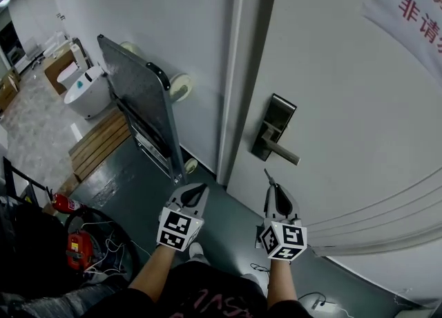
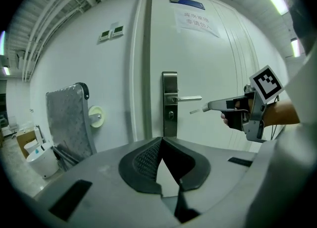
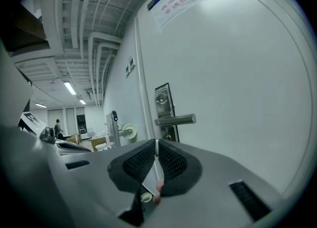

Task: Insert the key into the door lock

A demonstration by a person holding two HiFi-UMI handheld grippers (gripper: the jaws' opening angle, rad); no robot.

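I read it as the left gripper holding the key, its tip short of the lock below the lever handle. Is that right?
Not quite: the right gripper holds the key, pinched between its fingers, as the right gripper view shows. The left gripper is shut on nothing. The rest stands: the key's tip is short of the lock below the lever handle.

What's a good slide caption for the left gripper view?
Right gripper aims a thin silver key at the white door's steel lever lock, left gripper shut.
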